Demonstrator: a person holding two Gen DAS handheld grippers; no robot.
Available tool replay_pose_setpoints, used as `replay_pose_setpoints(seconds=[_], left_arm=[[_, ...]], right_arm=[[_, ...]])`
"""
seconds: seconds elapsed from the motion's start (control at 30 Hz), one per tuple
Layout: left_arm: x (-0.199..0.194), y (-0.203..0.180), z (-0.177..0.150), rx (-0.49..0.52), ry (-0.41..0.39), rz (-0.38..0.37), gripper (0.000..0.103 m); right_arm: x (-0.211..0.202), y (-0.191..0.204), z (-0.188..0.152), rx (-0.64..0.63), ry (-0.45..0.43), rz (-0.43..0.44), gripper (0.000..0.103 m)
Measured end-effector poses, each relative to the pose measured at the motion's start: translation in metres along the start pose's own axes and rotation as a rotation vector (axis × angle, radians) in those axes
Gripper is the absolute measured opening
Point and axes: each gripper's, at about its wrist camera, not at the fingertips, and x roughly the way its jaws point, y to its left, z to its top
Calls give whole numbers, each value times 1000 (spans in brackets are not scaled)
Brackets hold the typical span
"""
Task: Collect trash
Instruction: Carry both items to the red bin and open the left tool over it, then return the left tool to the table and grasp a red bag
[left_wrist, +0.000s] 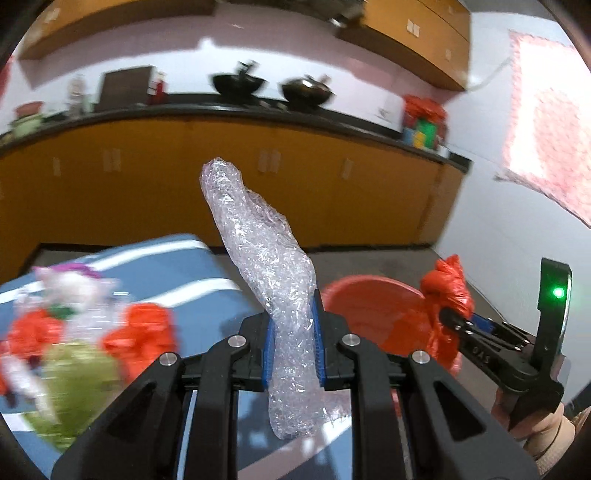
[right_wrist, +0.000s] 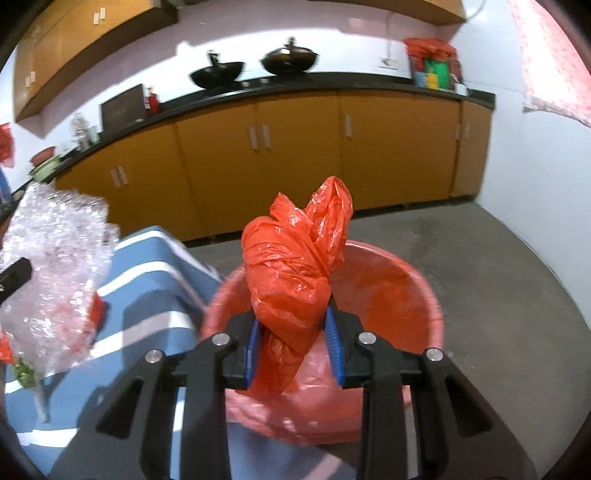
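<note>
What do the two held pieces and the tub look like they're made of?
Clear wad: bubble wrap, by its glossy, dimpled film. Orange bag: thin, shiny plastic film, sharply creased and bunched. Red tub: probably rigid moulded plastic, with a smooth rim and a dull sheen.

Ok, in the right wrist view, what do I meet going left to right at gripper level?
Bubble wrap in the left gripper → blue striped table cloth → orange plastic bag clamped in the right gripper → far rim of the red basin → bare concrete floor.

two dark woks (right_wrist: 217, 75) sit on a black countertop (right_wrist: 332, 85) above orange cabinet doors (right_wrist: 295, 147).
</note>
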Motion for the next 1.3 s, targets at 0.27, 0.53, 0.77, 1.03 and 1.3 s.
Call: replay_pose_setpoints(seconds=[0.27, 0.53, 0.77, 1.03, 1.3], left_arm=[[68, -59, -7, 104, 81, -93, 17], [91, -74, -13, 150, 137, -118, 23], [90, -68, -17, 141, 150, -113, 48], [61, -39, -14, 82, 106, -35, 48], [-18, 7, -11, 25, -28, 82, 52]], right_arm=[[31, -35, -6, 44, 38, -35, 31], [46, -46, -2, 74, 31, -16, 38], [40, -59, -9, 108, 20, 16, 51], [27, -57, -9, 132, 0, 12, 54], [10, -5, -5, 65, -5, 96, 54]])
